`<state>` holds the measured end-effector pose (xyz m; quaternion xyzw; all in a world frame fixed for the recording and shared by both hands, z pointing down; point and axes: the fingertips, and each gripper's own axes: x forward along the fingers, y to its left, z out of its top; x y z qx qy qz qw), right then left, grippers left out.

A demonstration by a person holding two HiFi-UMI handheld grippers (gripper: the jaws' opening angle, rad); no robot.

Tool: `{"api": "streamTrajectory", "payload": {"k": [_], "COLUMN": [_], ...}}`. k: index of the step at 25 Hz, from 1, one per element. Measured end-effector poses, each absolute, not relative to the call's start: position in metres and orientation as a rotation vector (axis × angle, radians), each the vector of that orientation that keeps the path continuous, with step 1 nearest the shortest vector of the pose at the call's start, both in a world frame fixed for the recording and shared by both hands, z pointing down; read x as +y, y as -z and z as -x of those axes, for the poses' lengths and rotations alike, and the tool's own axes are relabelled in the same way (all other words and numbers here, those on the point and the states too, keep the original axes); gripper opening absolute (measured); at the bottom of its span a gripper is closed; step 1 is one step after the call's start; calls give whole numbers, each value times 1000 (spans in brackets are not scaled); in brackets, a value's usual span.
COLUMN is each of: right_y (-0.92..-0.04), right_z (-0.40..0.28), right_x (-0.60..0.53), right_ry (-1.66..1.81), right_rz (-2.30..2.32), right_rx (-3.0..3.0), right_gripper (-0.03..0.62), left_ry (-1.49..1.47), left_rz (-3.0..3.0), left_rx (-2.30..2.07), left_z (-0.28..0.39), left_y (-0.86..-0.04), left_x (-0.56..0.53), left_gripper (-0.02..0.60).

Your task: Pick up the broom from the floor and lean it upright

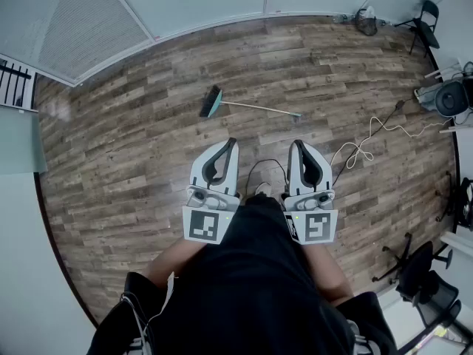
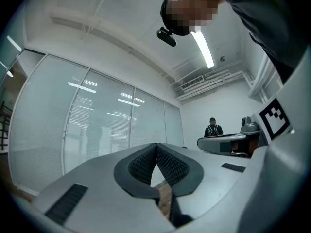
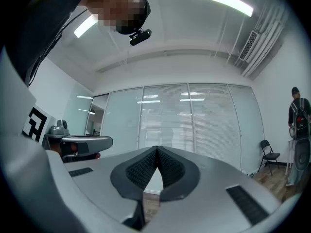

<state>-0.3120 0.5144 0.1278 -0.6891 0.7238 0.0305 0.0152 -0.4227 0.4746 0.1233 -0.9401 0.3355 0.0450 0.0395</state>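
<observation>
Head view: alone shows broom point(image 1: 214, 103), flat on floor point(image 1: 148, 146).
Left gripper point(image 2: 156, 147): jaws together, empty.
Right gripper point(image 3: 157, 150): jaws together, empty.

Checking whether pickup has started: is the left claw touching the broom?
Apart. Head view shows bare floor between the broom and the left claw, jaws shut.

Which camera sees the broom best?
The head view. It shows the whole broom lying on the wooden floor, brush head and long handle. The left gripper view and the right gripper view look out at the glass walls, so neither shows the broom at all.
</observation>
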Motion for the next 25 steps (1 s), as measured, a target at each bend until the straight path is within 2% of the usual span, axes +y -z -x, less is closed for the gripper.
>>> {"api": "streamTrajectory", "payload": {"k": [11,25], "right_y": [-136,-157], "right_z": [295,220], "right_x": [522,554], "right_ry": [-51,-66], "right_rz": [2083,2102], "right_rx": [2279,2270], "right_gripper": [20,20], "left_ry": [-156,-144], "left_rz": [2851,2785], "left_rx": [1141,1255], "left_z": [425,391], "left_y": [-125,-130], "left_x": [473,482], "left_gripper": [20,20]}}
